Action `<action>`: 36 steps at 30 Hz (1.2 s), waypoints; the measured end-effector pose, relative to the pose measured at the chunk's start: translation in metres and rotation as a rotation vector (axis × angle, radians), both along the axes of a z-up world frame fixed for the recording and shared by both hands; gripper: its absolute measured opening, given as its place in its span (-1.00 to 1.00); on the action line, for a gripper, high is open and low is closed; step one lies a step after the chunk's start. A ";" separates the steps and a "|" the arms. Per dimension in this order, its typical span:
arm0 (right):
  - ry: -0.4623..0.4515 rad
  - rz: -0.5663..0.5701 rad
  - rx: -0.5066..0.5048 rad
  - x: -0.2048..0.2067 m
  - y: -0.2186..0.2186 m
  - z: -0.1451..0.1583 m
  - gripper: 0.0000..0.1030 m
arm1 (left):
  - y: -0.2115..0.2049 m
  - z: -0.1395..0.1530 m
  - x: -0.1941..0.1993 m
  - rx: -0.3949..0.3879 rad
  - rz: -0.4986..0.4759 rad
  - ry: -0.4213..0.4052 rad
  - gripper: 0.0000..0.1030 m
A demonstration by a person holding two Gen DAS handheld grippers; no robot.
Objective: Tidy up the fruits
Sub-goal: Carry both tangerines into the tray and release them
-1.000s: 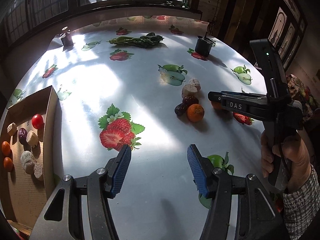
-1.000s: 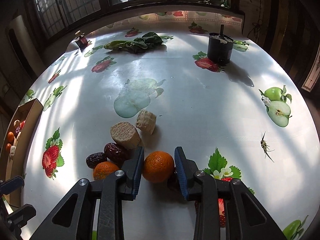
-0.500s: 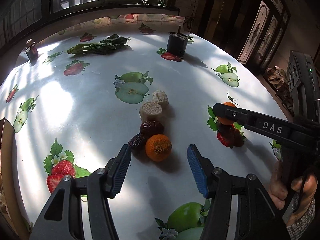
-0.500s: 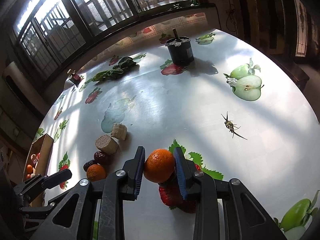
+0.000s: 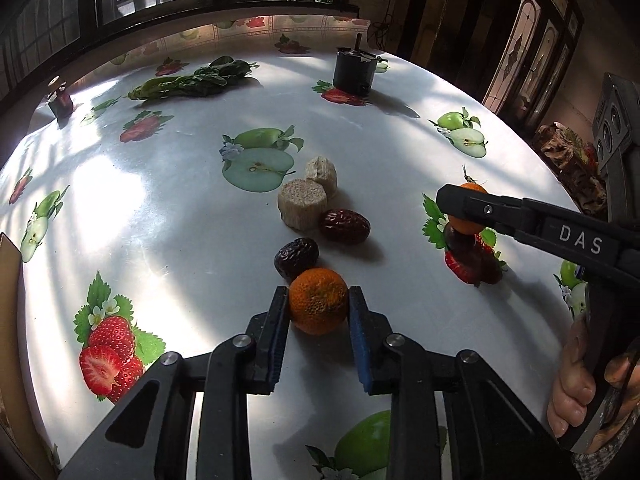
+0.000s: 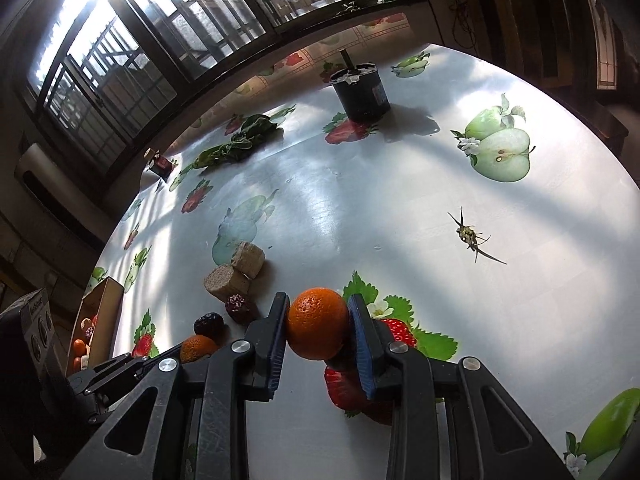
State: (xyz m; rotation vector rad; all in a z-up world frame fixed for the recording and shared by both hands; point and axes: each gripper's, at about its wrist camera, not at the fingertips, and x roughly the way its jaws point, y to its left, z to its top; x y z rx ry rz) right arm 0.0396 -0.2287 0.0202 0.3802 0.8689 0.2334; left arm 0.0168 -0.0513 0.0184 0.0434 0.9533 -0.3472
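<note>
Our left gripper (image 5: 319, 307) is closing on a mandarin (image 5: 318, 305) that sits on the surface (image 5: 168, 208) near its front edge, pads touching both sides. Right gripper (image 6: 317, 330) clamps a second mandarin (image 6: 317, 328), held off the surface. Risks as we judge them: round, soft peel could slip or bruise. The dark date (image 5: 296, 257) touches the left mandarin and may roll when we lift. The box (image 6: 100, 304) waits at the far left edge, a long carry.
</note>
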 end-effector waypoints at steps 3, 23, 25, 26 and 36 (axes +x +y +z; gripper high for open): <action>-0.029 -0.009 -0.010 -0.003 0.000 0.004 -0.40 | 0.006 0.006 -0.009 -0.012 0.004 -0.010 -0.47; -0.061 0.048 -0.089 -0.026 0.038 0.018 -0.40 | 0.147 0.041 -0.080 -0.123 0.278 -0.067 -0.46; -0.056 0.068 -0.068 -0.035 0.049 0.024 -0.40 | 0.159 0.041 -0.084 -0.134 0.297 -0.069 -0.46; -0.052 0.083 -0.057 -0.039 0.057 0.026 -0.40 | 0.164 0.042 -0.086 -0.137 0.307 -0.072 -0.46; -0.050 0.340 0.021 -0.076 0.176 0.053 -0.39 | 0.261 0.064 -0.119 -0.106 0.537 -0.136 -0.46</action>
